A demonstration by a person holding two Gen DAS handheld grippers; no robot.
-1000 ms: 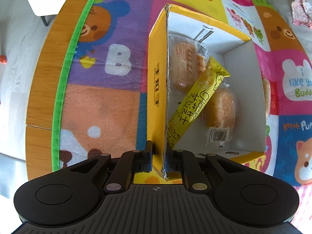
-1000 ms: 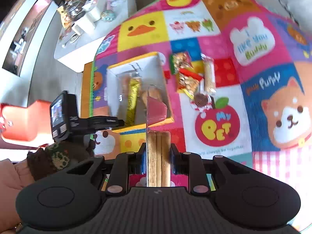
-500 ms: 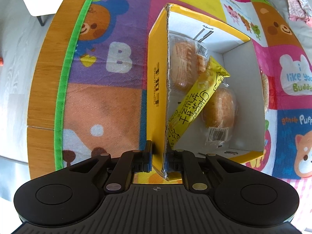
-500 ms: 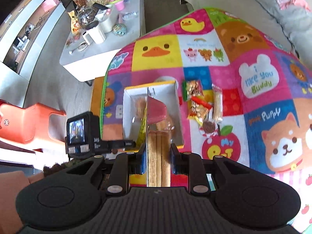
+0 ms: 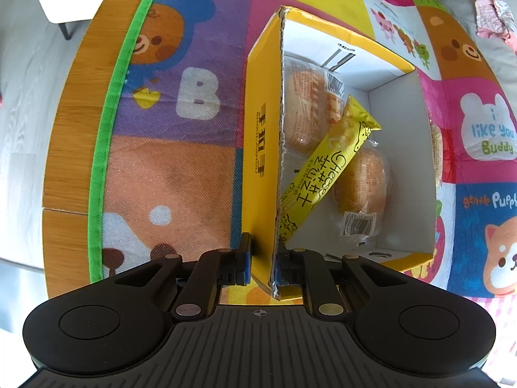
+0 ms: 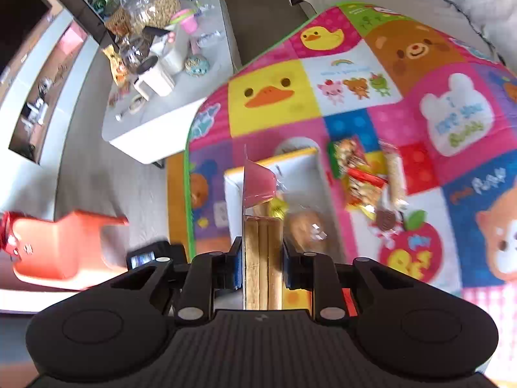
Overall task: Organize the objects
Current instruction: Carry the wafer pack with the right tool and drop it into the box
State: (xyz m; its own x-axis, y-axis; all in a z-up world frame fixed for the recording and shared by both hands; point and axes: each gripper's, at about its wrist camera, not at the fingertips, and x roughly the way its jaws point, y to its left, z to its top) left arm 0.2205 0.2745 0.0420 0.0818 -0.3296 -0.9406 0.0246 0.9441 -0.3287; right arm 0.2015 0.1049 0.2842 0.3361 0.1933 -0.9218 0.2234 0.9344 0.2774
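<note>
**Biscuits swing over the box**

Carrying the biscuit pack (image 6: 262, 258) clamped between its fingers, the right gripper (image 6: 261, 266) has shifted left since a second ago and now hangs above the box (image 6: 232, 194). The left gripper (image 5: 262, 263) stays pinched on the box's near-left wall; buns (image 5: 360, 181) and cheese stick (image 5: 326, 174) lie unmoved inside.

My box (image 5: 397, 161) sits on the mat (image 5: 181, 148); a cheese stick (image 5: 326, 174) lies across two buns (image 5: 362, 177) inside, loose snacks (image 6: 365, 177) just right.

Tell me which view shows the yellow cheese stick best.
The left wrist view: the yellow cheese stick lies sharp and nearly whole inside the yellow box. The right wrist view shows only a blurred yellow bit behind the held wafer packet.
</note>
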